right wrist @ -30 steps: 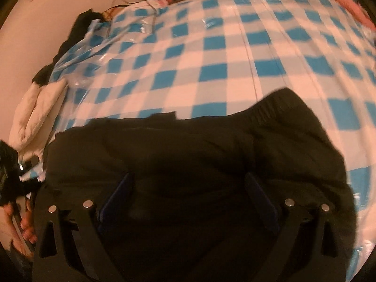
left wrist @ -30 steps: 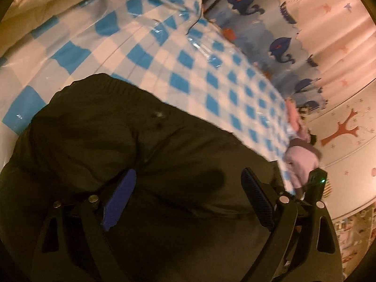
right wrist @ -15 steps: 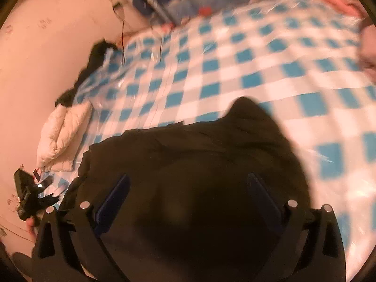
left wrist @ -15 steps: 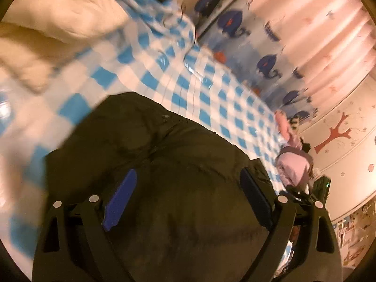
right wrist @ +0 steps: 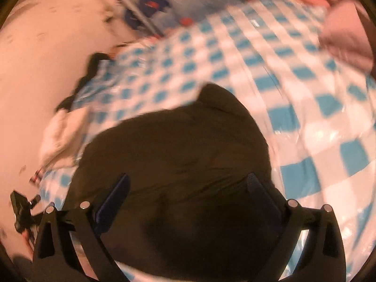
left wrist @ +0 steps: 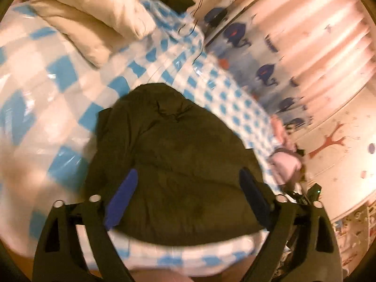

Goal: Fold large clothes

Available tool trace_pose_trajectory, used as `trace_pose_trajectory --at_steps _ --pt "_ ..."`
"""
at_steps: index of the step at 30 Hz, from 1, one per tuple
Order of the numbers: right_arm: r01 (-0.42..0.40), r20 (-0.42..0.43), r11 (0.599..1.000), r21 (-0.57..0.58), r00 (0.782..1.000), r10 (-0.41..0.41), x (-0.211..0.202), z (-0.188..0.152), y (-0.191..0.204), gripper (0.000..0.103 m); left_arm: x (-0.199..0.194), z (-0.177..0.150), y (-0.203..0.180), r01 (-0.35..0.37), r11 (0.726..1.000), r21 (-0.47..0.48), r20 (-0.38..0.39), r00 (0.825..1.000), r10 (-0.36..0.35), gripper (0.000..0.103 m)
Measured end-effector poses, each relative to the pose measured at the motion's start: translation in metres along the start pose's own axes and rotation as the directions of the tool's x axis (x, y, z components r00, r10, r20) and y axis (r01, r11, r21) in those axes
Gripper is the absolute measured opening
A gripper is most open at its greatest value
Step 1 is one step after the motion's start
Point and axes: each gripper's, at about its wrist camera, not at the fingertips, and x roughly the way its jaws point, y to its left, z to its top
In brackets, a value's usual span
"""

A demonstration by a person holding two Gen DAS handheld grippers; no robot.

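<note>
Lying mid-frame on the checked sheet (left wrist: 70,75) – dark garment (left wrist: 178,164); left gripper (left wrist: 188,197) and right gripper (right wrist: 188,195) both spread wide, empty.

Garment (left wrist: 178,164) on bed cover (left wrist: 58,75); pillow (left wrist: 94,18) prob. behind-left.

No readable text, label, brand, number or sign in either view. Dark marks among the whale prints on the curtain (left wrist: 265,54) perhaps lettering, too blurred to read. Only pictures on the wall (left wrist: 333,155): a tree shape and small dots, no words.
</note>
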Motion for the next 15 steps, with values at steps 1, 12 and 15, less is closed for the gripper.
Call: trace_pose_trajectory --at_steps 1,12,15 --pt "-0.007 0.002 1.000 -0.020 1.000 0.007 -0.006 -0.005 0.008 0.096 -0.013 -0.009 0.007 0.001 1.000 -0.018 -0.003 1.000 -0.001 0.088" --pt "-0.125 -0.125 0.986 -0.108 0.986 0.111 0.039 -0.061 0.083 0.096 0.006 -0.091 0.074 0.031 0.942 -0.334 -0.108 0.992 -0.071 0.088" --pt "-0.126 -0.138 0.986 -0.112 0.984 0.110 0.049 -0.067 0.089 0.096 0.021 -0.093 0.087 0.053 0.918 -0.393 -0.080 0.993 -0.092 0.088"
